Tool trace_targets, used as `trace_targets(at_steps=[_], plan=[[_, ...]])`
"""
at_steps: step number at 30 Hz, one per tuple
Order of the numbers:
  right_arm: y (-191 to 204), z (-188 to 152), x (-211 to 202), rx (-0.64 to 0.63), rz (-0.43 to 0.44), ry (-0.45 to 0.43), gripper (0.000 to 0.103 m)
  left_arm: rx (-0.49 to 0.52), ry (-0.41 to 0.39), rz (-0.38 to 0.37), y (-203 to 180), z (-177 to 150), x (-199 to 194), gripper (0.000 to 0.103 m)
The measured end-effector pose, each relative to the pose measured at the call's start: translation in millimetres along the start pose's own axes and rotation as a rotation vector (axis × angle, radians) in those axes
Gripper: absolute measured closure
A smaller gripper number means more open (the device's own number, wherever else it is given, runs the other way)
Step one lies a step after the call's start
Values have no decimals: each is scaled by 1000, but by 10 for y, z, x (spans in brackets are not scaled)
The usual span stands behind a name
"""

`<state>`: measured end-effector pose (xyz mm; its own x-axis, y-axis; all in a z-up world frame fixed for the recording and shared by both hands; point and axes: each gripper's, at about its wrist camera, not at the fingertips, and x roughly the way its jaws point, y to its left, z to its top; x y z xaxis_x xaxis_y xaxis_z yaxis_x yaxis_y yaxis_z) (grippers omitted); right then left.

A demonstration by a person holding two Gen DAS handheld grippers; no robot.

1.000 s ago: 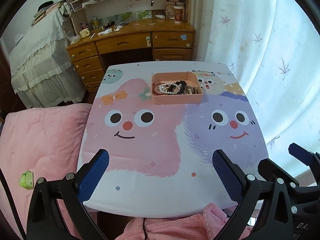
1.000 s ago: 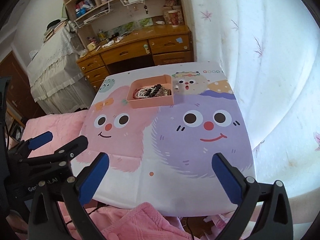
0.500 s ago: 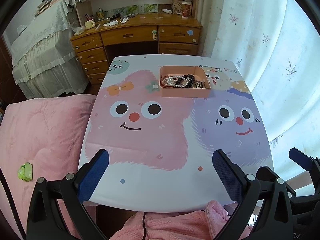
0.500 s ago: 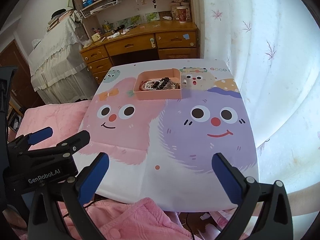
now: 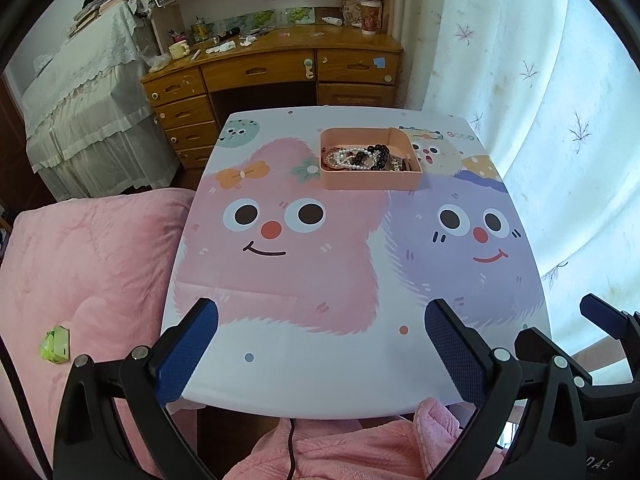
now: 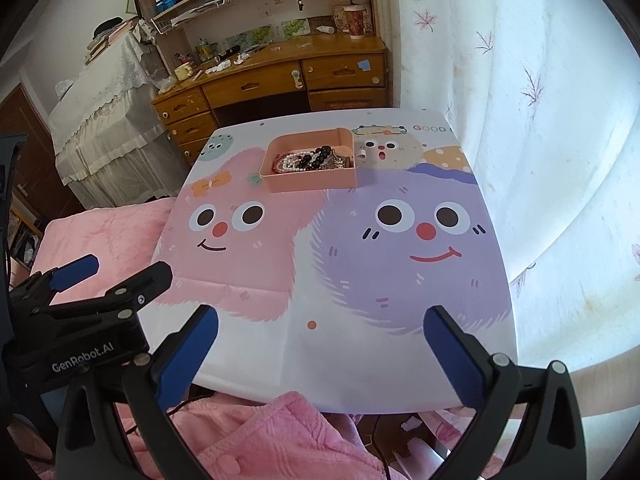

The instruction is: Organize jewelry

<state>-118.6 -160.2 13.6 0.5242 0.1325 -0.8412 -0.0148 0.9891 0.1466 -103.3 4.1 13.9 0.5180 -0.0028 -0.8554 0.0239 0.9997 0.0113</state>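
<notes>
A pink tray [image 5: 370, 182] stands on the far half of the cartoon-print table [image 5: 320, 360]. It holds a heap of jewelry [image 5: 362, 158]: pearl strands, black bead bracelets and metal pieces. The tray also shows in the right wrist view [image 6: 310, 182] with the jewelry [image 6: 310, 160] inside. My left gripper [image 5: 320, 344] is open and empty above the table's near edge. My right gripper [image 6: 320, 344] is open and empty, also at the near edge, to the right of the left gripper [image 6: 80, 280].
A wooden desk [image 5: 276, 68] with drawers and shelves stands behind the table. A bed with a pink quilt [image 5: 80, 264] lies to the left, with a small green packet [image 5: 56, 344] on it. A white curtain [image 5: 560, 120] hangs on the right. Pink cloth [image 6: 280, 440] lies below the near edge.
Both grippers have risen and pulled back a little, so the table and tray sit lower and more top-down in view. Both stay open and empty.
</notes>
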Motion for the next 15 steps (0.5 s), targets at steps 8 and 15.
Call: trace_targets(at_steps=[8,15], plan=[[-18,-7,1,-11,6,5,0,-12,-3,16,-3,-42,-38,1],[-38,-9,-1,-12,11,9,0,-9,-3,28,-34,-61,-56,1]])
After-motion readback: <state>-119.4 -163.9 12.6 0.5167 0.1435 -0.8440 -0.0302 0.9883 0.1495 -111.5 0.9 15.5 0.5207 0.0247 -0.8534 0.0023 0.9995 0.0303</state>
